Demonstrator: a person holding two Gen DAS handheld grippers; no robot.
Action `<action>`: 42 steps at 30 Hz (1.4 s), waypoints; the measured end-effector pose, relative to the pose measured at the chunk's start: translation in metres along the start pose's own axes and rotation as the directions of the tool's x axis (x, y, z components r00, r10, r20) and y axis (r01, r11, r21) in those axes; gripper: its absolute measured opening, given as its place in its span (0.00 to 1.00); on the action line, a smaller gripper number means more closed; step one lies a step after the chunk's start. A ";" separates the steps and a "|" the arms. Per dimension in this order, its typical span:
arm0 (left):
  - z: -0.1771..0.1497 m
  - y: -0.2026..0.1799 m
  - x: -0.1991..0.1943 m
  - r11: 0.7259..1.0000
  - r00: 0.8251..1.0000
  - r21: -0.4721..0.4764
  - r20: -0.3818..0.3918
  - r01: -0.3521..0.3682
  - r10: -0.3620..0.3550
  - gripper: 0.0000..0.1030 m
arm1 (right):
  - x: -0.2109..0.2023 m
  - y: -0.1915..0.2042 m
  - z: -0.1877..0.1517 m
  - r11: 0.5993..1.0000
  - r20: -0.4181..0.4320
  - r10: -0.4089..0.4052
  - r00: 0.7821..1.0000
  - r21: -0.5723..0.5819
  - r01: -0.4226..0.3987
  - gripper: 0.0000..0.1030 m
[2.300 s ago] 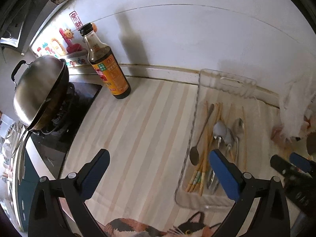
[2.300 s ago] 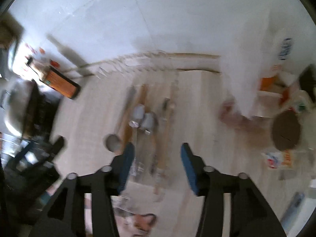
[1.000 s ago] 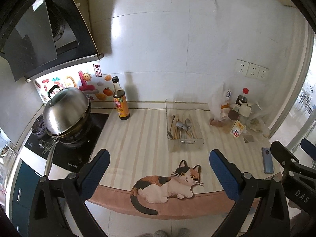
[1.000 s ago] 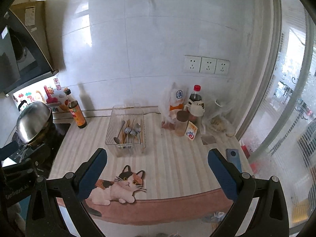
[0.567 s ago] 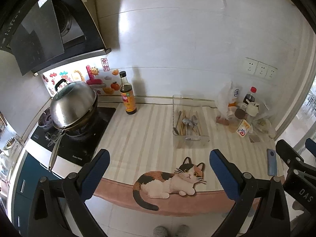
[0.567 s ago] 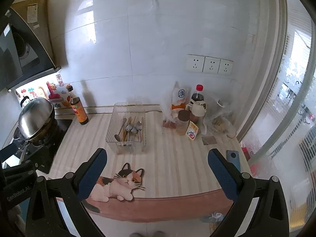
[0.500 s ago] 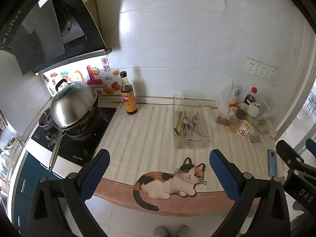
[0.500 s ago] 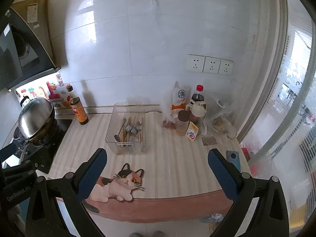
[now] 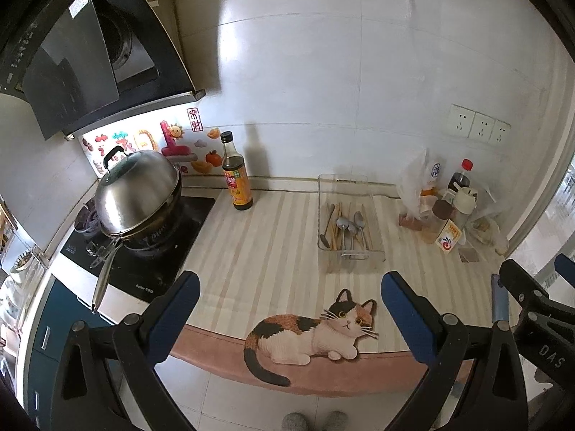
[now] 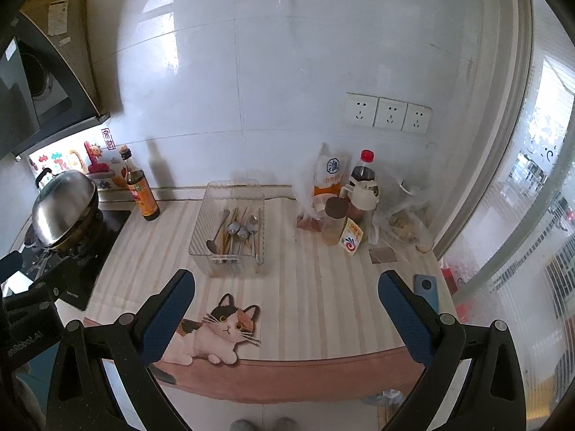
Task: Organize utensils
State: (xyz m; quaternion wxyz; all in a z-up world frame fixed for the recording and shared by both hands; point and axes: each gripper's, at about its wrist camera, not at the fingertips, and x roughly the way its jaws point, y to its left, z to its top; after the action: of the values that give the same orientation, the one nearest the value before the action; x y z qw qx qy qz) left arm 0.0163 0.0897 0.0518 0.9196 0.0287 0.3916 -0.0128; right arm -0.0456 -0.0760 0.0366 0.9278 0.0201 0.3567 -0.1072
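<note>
1. A small kitchen with white wall tiles is showing in both views, and a striped countertop (image 9: 266, 251) is running from a black stove (image 9: 143, 251) on the left toward a window on the right.
2. A clear plastic tray (image 9: 350, 256) is sitting on the counter near the back wall, roughly midway along it, its long side pointing toward the wall.
3. Metal spoons (image 9: 346, 224) and wooden chopsticks (image 9: 336, 228) are lying lengthwise inside that tray, bunched together and overlapping; the same tray (image 10: 230, 265) is appearing left of centre in the right wrist view.
4. A cat-shaped mat (image 9: 312, 334) is lying at the counter's front edge, just in front of the tray and draping over the lip.
5. A dark soy sauce bottle (image 9: 235, 176) is standing upright left of the tray, near the wall.
6. A steel wok with a domed lid (image 9: 138, 194) is resting on the stove.
7. A cluster of bottles, jars and plastic bags (image 9: 445, 208) is crowding the right end of the counter, and a blue phone (image 10: 426, 292) is lying flat near the front edge.
8. The left gripper (image 9: 287, 301) is hanging in front of the counter with its jaws spread wide, gripping nothing.
9. The right gripper (image 10: 285, 300) is likewise hovering off the counter, jaws wide apart and empty, well apart from the tray.
</note>
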 end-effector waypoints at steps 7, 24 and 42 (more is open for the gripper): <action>0.000 -0.001 0.003 1.000 1.000 0.005 -0.008 0.001 -0.001 1.00 | 0.001 0.000 -0.002 1.000 0.000 -0.002 1.000 -0.010 0.002 1.00; 0.002 -0.001 0.003 1.000 1.000 0.016 0.002 0.000 0.000 1.00 | 0.002 -0.002 -0.002 1.000 0.003 0.000 1.000 -0.015 0.000 1.00; 0.002 -0.001 0.002 1.000 1.000 0.018 0.000 0.004 -0.004 1.00 | 0.002 -0.004 0.001 1.000 0.001 0.015 1.000 -0.006 -0.015 1.00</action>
State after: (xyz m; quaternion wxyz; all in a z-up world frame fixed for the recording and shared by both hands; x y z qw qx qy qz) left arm 0.0187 0.0891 0.0516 0.9194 0.0363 0.3913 -0.0181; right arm -0.0445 -0.0809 0.0358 0.9288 0.0198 0.3565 -0.0991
